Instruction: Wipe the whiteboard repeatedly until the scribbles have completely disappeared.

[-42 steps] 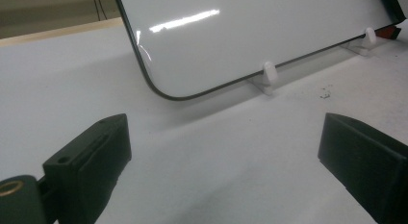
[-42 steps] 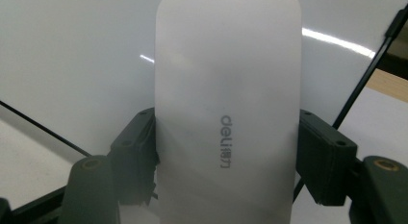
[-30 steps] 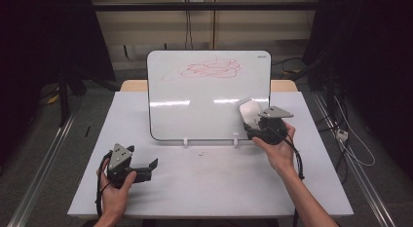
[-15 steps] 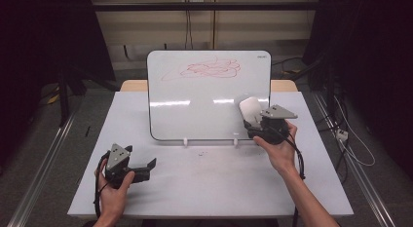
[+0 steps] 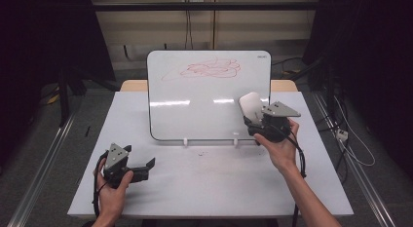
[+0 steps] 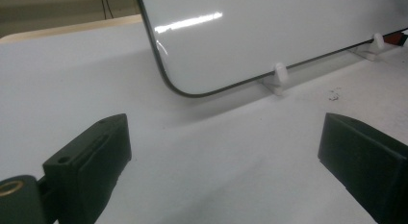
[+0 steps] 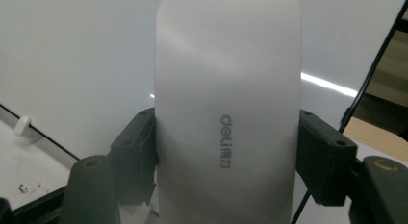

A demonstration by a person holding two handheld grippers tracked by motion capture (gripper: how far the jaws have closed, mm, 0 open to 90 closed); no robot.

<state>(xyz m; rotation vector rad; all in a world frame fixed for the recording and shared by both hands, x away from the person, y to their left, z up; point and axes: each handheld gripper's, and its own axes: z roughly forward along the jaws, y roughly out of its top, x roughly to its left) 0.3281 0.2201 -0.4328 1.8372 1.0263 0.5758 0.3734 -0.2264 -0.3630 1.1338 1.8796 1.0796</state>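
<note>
- Right claw (image 5: pixel 254 119) pinches a pale oblong plastic eraser (image 7: pixel 227 108) by its sides, pad facing the upright white board (image 5: pixel 204 98) ahead, probably for wiping the red scribble (image 5: pixel 210 68) above.
- Left claw (image 5: pixel 146 166) rests spread and empty on the white table (image 5: pixel 214 188), clear of the work.

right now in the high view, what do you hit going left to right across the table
left gripper, open and low on the table → whiteboard with the red scribble, standing upright → white eraser → right gripper, shut on the eraser, at the board's lower right corner
</note>
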